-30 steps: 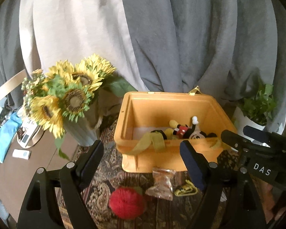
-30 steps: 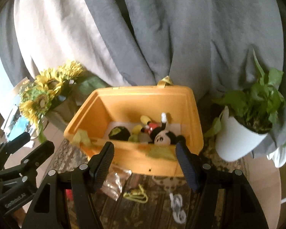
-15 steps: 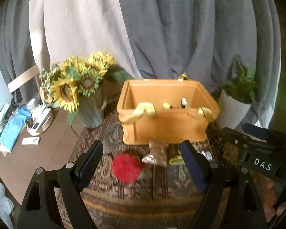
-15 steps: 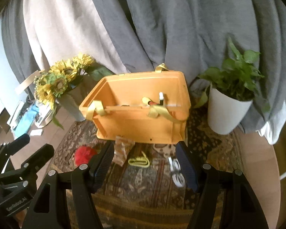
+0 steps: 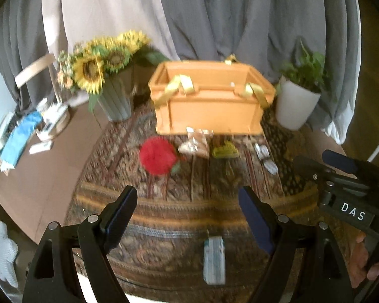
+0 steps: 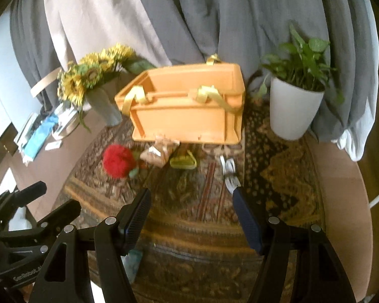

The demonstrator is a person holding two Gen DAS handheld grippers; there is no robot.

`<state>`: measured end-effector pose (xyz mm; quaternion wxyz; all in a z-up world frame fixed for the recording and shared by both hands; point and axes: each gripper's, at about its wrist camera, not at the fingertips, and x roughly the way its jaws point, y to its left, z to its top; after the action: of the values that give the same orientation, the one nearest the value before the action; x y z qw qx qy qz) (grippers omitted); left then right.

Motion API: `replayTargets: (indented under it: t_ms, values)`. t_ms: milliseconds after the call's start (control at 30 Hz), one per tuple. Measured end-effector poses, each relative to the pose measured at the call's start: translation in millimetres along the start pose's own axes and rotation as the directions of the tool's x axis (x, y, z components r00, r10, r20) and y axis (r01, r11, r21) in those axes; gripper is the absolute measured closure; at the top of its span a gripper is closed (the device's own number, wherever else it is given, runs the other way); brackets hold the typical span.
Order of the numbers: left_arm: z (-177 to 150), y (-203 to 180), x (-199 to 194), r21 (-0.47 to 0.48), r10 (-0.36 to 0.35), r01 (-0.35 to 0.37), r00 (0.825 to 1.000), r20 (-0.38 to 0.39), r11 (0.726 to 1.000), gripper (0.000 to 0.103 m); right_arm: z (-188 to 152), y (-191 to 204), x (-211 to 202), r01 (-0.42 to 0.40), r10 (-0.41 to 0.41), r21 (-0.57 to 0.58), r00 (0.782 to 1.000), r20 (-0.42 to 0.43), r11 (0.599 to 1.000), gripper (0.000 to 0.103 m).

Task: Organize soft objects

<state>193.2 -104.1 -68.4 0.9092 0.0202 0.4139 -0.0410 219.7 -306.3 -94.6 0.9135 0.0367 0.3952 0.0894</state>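
An orange bin (image 5: 209,106) with yellow straps stands at the back of the patterned rug (image 5: 189,202); it also shows in the right wrist view (image 6: 187,111). In front of it lie a red fluffy ball (image 5: 158,155) (image 6: 118,160), a clear crinkly packet (image 5: 195,145) (image 6: 159,151), a small yellow-green item (image 5: 224,150) (image 6: 183,161) and a white cable (image 5: 265,155) (image 6: 230,170). A blue-white pack (image 5: 214,258) lies near the rug's front edge. My left gripper (image 5: 187,212) is open and empty, well back from the bin. My right gripper (image 6: 190,212) is open and empty too.
A vase of sunflowers (image 5: 101,75) stands left of the bin and a white potted plant (image 5: 297,101) right of it. Grey curtains hang behind. Clutter with a blue cloth (image 5: 20,139) lies at the table's left edge. Brown tabletop (image 6: 341,202) shows beside the rug.
Both grippers have pulled back and away from the bin. The bin's inside and the toys in it have dropped out of sight; more of the rug and the front pack now show.
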Motion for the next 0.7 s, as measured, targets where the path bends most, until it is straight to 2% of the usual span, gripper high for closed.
replayTargets:
  t_ms: [167, 333, 533, 633, 700]
  values:
    - [-24, -8, 9, 0.0, -0.023, 0.023, 0.996, -0.082, 1.0, 0.023, -20, -9, 8, -0.008, 0.007, -0.001, 0.998, -0.06, 1.0, 0.035]
    - [-44, -15, 25, -0.006, -0.032, 0.031, 0.983, -0.179, 0.999, 0.027, -35, -15, 20, -0.007, 0.008, 0.008, 0.993, -0.115, 1.0, 0.035]
    - [-65, -18, 50, 0.0, -0.034, 0.035, 0.959, -0.283, 0.999, 0.036, -55, -20, 37, 0.001, 0.001, 0.011, 0.983, -0.182, 1.0, 0.035]
    - [-71, -19, 61, -0.004, -0.043, 0.044, 0.946, -0.322, 0.999, 0.044, -63, -22, 46, 0.003, 0.0, 0.016, 0.976, -0.219, 1.0, 0.035]
    - [-74, -20, 68, -0.008, -0.048, 0.048, 0.939, -0.34, 0.999, 0.045, -67, -23, 50, 0.008, -0.003, 0.019, 0.971, -0.238, 1.0, 0.035]
